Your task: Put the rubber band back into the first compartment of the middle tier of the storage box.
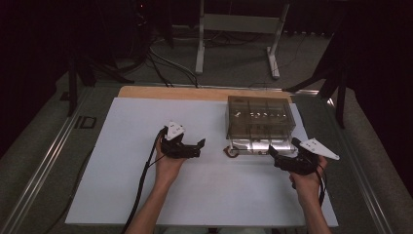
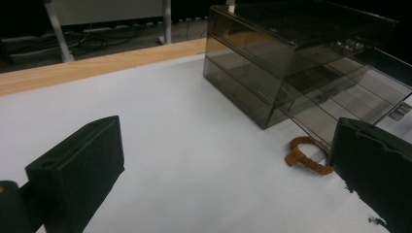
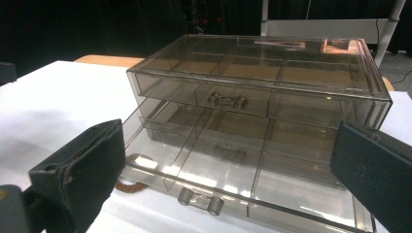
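Both tongs, left [image 1: 200,145] and right [image 1: 271,151], stand open and empty. The brown bracelet [image 2: 307,158] lies on the worktop [image 1: 136,122] beside the open lower drawer [image 3: 214,177]; a shallow grasp may push it underneath.

A bench [image 1: 146,92] with a pale wooden edge is filling the middle of the high view. A white sheet [image 1: 146,185] is covering nearly all of it. A smoky clear drawer box [image 1: 260,117] is sitting right of centre, its bottom drawer [image 3: 228,187] pulled out. A brown bracelet [image 2: 306,158] is lying just beside that drawer's lower left corner.
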`<state>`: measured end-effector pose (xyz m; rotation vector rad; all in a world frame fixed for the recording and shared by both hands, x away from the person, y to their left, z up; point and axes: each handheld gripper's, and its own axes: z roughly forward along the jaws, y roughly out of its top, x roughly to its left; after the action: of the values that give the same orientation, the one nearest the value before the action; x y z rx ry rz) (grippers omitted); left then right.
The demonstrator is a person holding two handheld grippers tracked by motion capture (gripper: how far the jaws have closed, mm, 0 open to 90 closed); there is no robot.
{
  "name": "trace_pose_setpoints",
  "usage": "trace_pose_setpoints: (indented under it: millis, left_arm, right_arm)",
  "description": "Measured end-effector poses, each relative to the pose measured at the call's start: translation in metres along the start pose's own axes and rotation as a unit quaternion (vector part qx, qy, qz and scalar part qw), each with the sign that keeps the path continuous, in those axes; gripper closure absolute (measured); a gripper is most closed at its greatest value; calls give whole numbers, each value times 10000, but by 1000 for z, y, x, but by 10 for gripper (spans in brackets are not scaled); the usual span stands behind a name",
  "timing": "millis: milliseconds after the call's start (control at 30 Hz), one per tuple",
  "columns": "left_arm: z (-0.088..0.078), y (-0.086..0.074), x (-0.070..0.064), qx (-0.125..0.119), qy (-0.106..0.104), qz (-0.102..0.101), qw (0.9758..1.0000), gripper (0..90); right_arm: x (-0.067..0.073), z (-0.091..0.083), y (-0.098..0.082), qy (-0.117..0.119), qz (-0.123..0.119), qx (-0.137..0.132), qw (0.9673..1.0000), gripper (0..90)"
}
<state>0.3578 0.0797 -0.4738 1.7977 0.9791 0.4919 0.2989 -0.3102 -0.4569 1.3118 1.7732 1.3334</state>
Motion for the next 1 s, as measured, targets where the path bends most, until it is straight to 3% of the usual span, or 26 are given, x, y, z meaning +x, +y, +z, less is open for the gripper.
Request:
trace_pose_setpoints:
  millis: [500, 1000]
  left_arm:
    - [31, -1, -15, 314, -267, -7, 9991, 11]
    - [56, -2, -22, 646, -298, 12, 9975, 11]
  right_arm:
    - [0, -1, 1, 3, -14, -33, 10000, 0]
    - [-1, -1, 1, 2, 26, -49, 10000, 0]
